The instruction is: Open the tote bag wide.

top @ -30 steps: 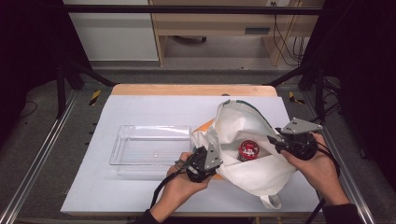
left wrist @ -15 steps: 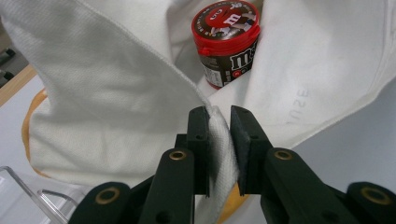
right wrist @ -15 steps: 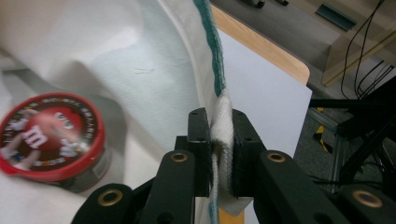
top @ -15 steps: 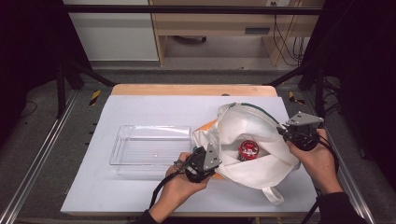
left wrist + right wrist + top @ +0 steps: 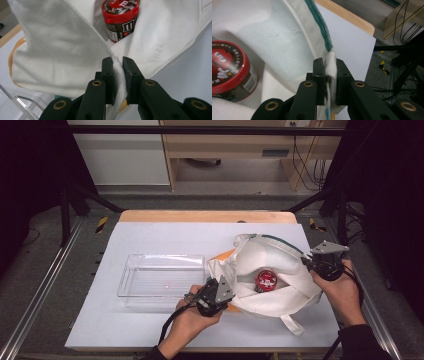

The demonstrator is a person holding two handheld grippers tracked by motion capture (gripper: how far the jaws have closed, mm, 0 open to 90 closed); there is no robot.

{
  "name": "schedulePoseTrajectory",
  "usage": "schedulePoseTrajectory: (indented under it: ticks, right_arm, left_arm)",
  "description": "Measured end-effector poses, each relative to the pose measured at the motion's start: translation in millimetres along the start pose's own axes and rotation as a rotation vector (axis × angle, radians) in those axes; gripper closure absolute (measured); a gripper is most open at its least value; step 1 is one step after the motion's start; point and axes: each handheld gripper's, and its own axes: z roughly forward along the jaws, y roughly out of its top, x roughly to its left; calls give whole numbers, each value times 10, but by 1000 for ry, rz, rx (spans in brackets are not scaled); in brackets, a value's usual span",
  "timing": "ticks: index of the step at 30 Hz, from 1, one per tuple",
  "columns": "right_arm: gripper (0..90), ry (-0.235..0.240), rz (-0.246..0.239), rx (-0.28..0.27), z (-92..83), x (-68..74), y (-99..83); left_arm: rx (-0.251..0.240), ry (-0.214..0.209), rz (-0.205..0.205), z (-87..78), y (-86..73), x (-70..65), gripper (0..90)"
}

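Observation:
A white cloth bag (image 5: 270, 255) lies on the table with its mouth held apart. Inside it lies a red-lidded candy jar (image 5: 265, 280), also in the left gripper view (image 5: 121, 17) and the right gripper view (image 5: 229, 70). My left gripper (image 5: 227, 292) is shut on the bag's left rim, with the cloth pinched between its pads (image 5: 117, 61). My right gripper (image 5: 306, 262) has just been closing on the right rim. Its pads now press the seam with the green stripe (image 5: 329, 62).
An empty clear plastic tray (image 5: 131, 265) stands left of the bag, close to my left hand. An orange sheet edge (image 5: 222, 256) sticks out under the bag. The white mat (image 5: 165, 235) ends at a wooden strip (image 5: 200, 216) at the back. Metal rails run along both sides.
My right gripper has shifted slightly right along the bag's right rim and closed on it. The bag's mouth now stands wider. The left hand has stayed put.

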Motion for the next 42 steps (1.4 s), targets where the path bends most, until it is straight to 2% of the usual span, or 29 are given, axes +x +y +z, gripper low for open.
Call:
schedulePoseTrajectory:
  ticks: [5,7,12,14,20,25,27,35,42]
  right_arm:
    - [816,-37,-48,-18,-117,15,96]
    - [817,-45,-40,-15,-133,-19,107]
    - [816,-50,-7,16,24,-95,22]
    - [816,-52,20,27,118,-98,-32]
    - [816,-47,62,58,337,-107,-211]
    - [816,-18,91,36,377,-147,-300]
    - [816,-17,83,46,385,-148,-315]
    - [816,-73,65,39,324,-158,-216]
    - [814,-69,86,98,478,-153,-335]
  left_arm:
    - [0,4,6,-49,-8,0,809]
    - [2,1,-3,-48,-32,8,814]
    - [15,-6,-10,3,-94,17,817]
    - [19,-6,-16,34,-122,21,817]
    - [30,-5,-15,82,-172,3,821]
    - [31,-7,-19,77,-178,5,823]
    - [33,-7,-18,72,-180,2,823]
    - [37,-10,-20,49,-213,-16,824]
    - [44,-18,-21,44,-256,-25,825]
